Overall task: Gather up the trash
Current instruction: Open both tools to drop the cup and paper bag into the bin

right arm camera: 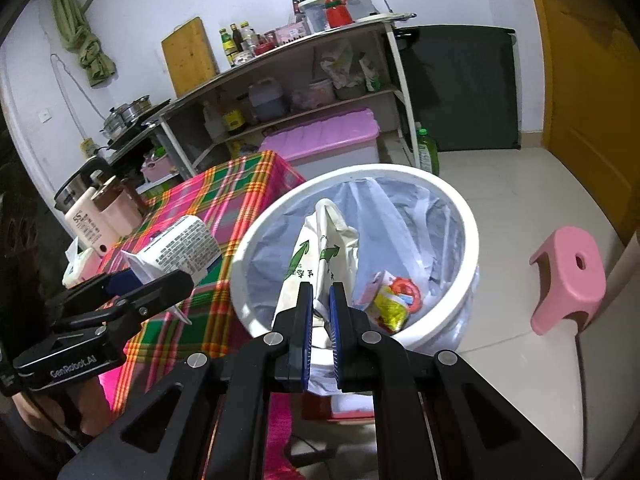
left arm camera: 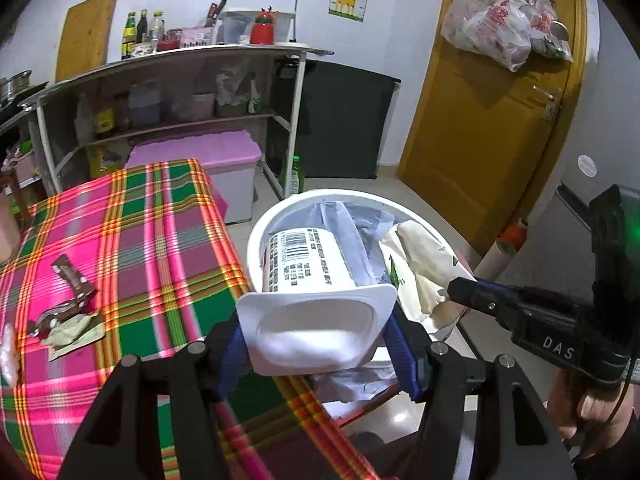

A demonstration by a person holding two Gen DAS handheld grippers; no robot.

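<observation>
From the left wrist camera, the left gripper [left arm camera: 316,332] stands wide with a white plastic cup [left arm camera: 316,292] clamped between its blue pads. The cup lies on its side, its open mouth facing back toward the camera and its barcode label turned up. Straight ahead of the fingers, past the cup, is the white trash bin [left arm camera: 260,232], lined with a pale bag; the cup's far end reaches over the bin's near rim. To the right of the cup, a cream paper bag [left arm camera: 420,264] with green print hangs over the bin, pinched by the right gripper [left arm camera: 456,290], which comes in from the right with a hand [left arm camera: 592,412] on its grip. To the left of the fingers spreads the plaid tablecloth [left arm camera: 140,240], and on it, well off to the left, lie crumpled wrappers [left arm camera: 70,312].

From the right wrist camera, the right gripper [right arm camera: 321,292] is drawn narrow, its blue pads squeezing the lower part of the cream paper bag [right arm camera: 316,252], which rises ahead of the fingertips. The bag hangs above the open mouth of the white trash bin [right arm camera: 468,232], directly ahead and below. Inside the bin, just right of the fingers, lies a bright red and yellow wrapper [right arm camera: 394,300]. To the left, the left gripper [right arm camera: 160,280] holds the white plastic cup [right arm camera: 180,252] over the tablecloth edge, just beside the bin's left rim. Far right of the fingers, a pink stool [right arm camera: 568,276] stands on the tiled floor.
</observation>
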